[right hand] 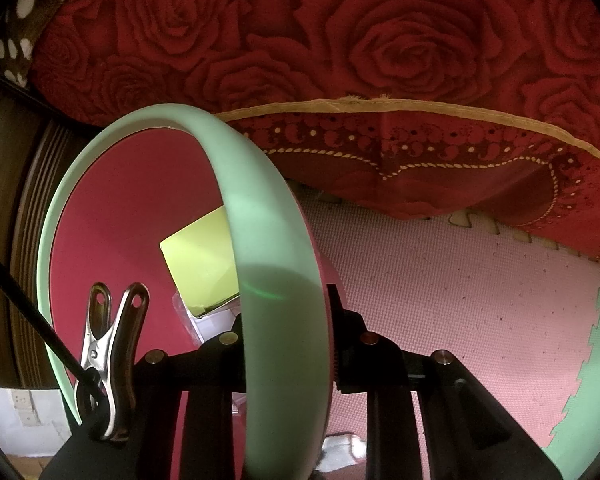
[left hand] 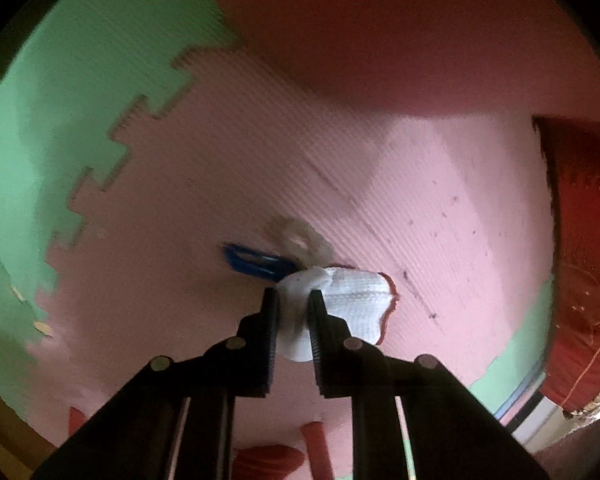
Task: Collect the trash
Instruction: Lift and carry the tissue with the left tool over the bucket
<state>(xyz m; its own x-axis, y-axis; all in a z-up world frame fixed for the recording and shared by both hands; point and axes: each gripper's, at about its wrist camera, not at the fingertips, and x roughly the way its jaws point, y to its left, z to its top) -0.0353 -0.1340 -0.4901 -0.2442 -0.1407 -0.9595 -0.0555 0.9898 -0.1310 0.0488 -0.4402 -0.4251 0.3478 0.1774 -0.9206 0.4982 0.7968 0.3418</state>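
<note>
In the left wrist view my left gripper point(left hand: 294, 296) is shut on a crumpled white tissue point(left hand: 352, 300), pinching its left end just above the pink foam mat point(left hand: 380, 184). Just beyond the tissue a small blue plastic piece point(left hand: 256, 264) and a pale translucent scrap point(left hand: 300, 240) lie on the mat. In the right wrist view my right gripper point(right hand: 290, 320) is shut on the mint-green rim of a bin point(right hand: 260, 220) with a red inside. A yellow-green paper point(right hand: 204, 260) and some clear wrapping lie in the bin.
A metal spring clip point(right hand: 112, 356) with a black cord sits on the bin's near rim. A red rose-patterned bedspread point(right hand: 380, 60) hangs over the mat's far edge. Green mat tiles point(left hand: 80, 80) join the pink ones. Dark wooden furniture point(right hand: 4, 220) stands on the left.
</note>
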